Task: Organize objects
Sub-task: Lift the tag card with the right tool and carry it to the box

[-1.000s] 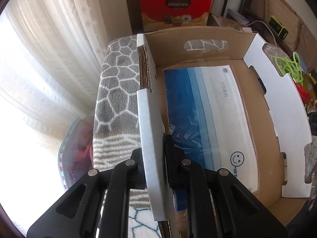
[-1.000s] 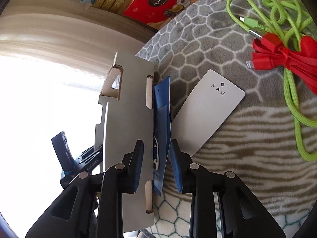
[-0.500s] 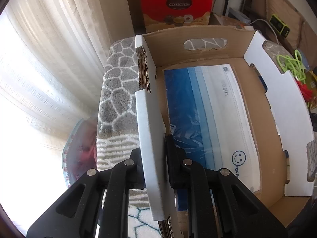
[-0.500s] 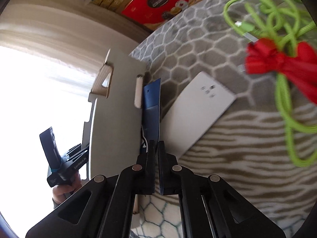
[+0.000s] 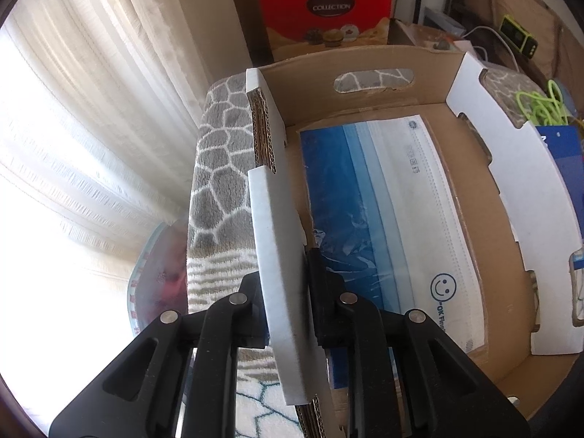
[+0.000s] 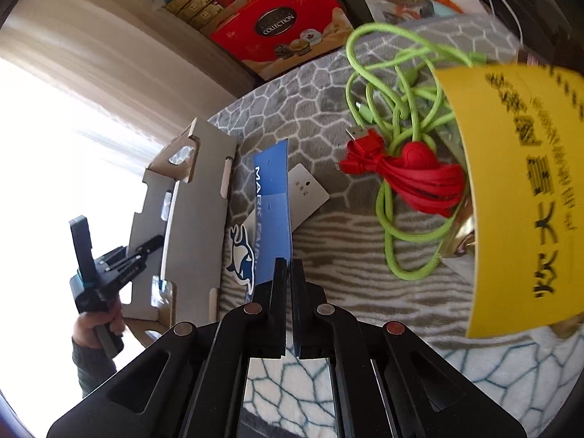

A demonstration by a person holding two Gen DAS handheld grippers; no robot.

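- Left gripper [image 5: 288,292]: jaws clamped on the near side wall of the cardboard box [image 5: 365,62], one finger outside the wall, one inside. The log trend says they are opening slightly, but the pads still press the wall in the left wrist view.
- The gripped wall runs straight ahead from the jaws, its long axis in line with the fingers; the white face is outside, and the corrugated edge shows at a notch farther along.
- Just right of the left jaws, inside the box, a face-mask pack [image 5: 394,226] lies flat on the floor. Its long axis runs away from the jaws; the smiley print is at the near end.
- Left of the left jaws, outside the box, grey patterned blanket [image 5: 219,189] and bright curtain [image 5: 91,127].
- Right gripper [image 6: 290,273]: jaws closed on the lower corner of a blue card [image 6: 272,211] printed with a whale.
- The card stands on edge, rising ahead of the jaws and leaning slightly left; its long axis runs along the fingers.
- Behind the card, just right, a white tag [image 6: 308,191] lies flat on the blanket.
- Farther right of the right jaws: red cable bundle [image 6: 412,175] tangled with green cable [image 6: 387,84], then a blurred yellow package [image 6: 522,189].
- Far left in the right wrist view, a hand [image 6: 96,323] holds the left gripper at the box.
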